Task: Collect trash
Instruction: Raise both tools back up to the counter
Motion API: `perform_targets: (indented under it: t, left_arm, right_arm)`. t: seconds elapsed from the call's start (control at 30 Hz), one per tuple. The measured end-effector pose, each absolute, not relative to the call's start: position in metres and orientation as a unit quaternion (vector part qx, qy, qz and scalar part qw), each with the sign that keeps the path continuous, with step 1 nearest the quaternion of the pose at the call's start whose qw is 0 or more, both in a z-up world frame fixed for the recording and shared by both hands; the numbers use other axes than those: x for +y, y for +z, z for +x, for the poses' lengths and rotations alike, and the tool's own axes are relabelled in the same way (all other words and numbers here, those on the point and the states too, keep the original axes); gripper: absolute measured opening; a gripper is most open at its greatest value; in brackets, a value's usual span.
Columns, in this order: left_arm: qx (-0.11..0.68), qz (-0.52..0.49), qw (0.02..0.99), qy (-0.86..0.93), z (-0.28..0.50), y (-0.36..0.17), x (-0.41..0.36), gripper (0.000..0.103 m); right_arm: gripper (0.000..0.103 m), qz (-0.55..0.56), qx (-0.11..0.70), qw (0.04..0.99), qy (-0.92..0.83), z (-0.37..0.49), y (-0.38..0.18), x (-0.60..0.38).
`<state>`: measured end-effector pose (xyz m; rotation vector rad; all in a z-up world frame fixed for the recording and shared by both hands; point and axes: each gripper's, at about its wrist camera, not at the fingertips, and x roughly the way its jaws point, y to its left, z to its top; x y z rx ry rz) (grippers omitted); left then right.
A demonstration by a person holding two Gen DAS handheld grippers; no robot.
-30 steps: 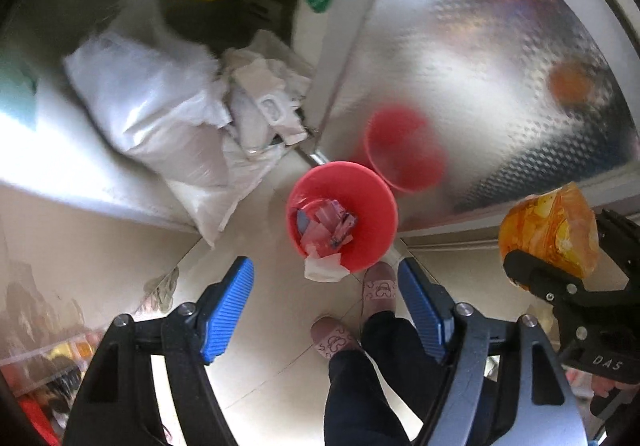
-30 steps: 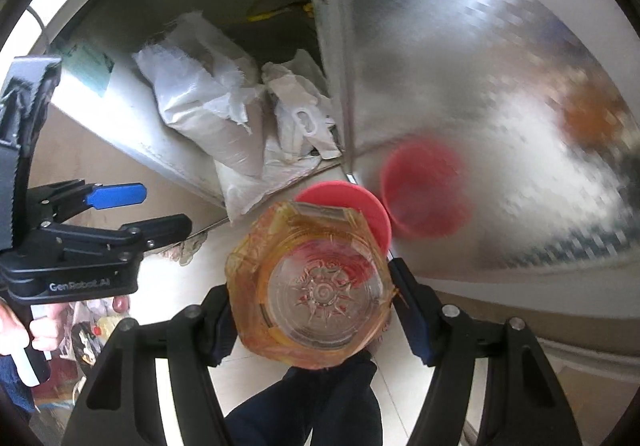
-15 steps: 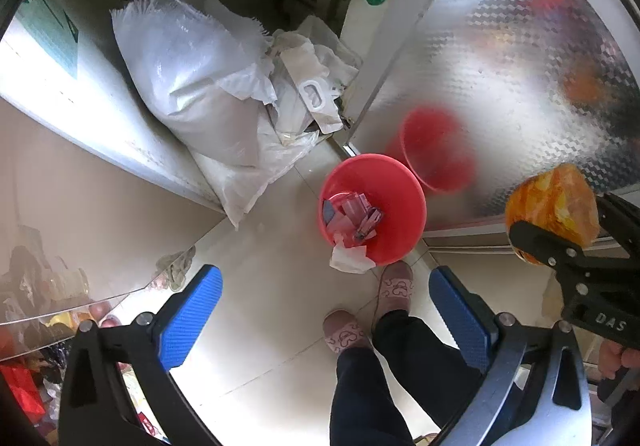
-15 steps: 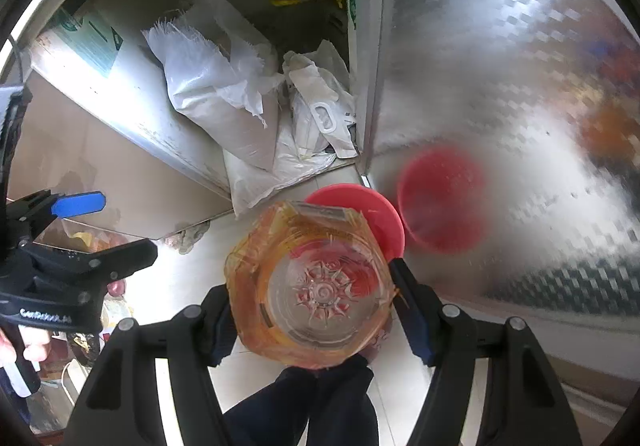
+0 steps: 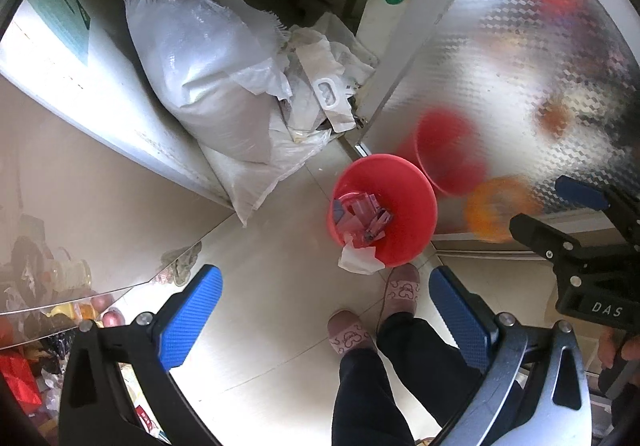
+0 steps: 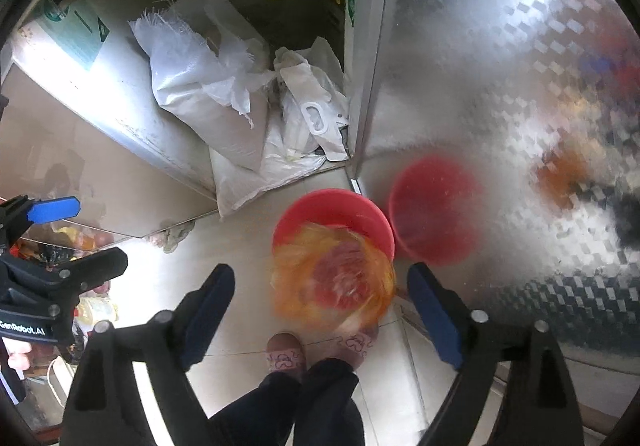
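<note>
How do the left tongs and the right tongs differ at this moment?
The left tongs have only floor between their blue pads, while the right tongs, whose jaws have just been opening, have a blurred orange bottle between theirs, touching neither pad, above the red bin. Both are open and point downward.

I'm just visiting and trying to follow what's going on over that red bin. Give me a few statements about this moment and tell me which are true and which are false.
1. The right gripper grips the orange bottle tightly. False: its jaws have just been opening, and the blurred bottle is clear of both pads.
2. The red bin already has wrappers inside. True.
3. The left gripper holds a wrapper. False: it is open, with nothing between its jaws.
4. White sacks lie beside the bin. True.
5. The person's slippers are near the bin. True.
</note>
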<state>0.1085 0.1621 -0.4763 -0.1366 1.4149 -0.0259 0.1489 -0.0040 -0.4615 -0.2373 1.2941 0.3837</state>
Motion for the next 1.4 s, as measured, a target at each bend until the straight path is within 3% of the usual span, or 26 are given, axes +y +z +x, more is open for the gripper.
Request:
perform_targets:
  t: [0.2, 0.4, 0.83, 1.4]
  left_arm:
    - [0.638, -0.064, 0.767, -0.006, 0.099, -0.444, 0.162, 0.102]
    - [0.612, -0.066, 0.788, -0.002, 0.084, -0.38, 0.158, 0.102]
    - [0.532, -0.063, 0.844, 0.024, 0.061, -0.214, 0.156, 0.102]
    - [0.454, -0.02, 0.89, -0.03, 0.073, -0.097, 0.126, 0.102]
  right_arm:
    - [0.093, -0.099, 0.596, 0.774, 0.189, 0.141, -0.439, -0.005]
    - [0.1, -0.099, 0.566, 0.792, 0.206, 0.126, -0.378, -0.001]
    - [0.102, -0.093, 0.486, 0.835, 0.242, 0.107, -0.225, -0.003]
    - [0.102, -0.094, 0.396, 0.89, 0.205, 0.091, -0.124, -0.029]
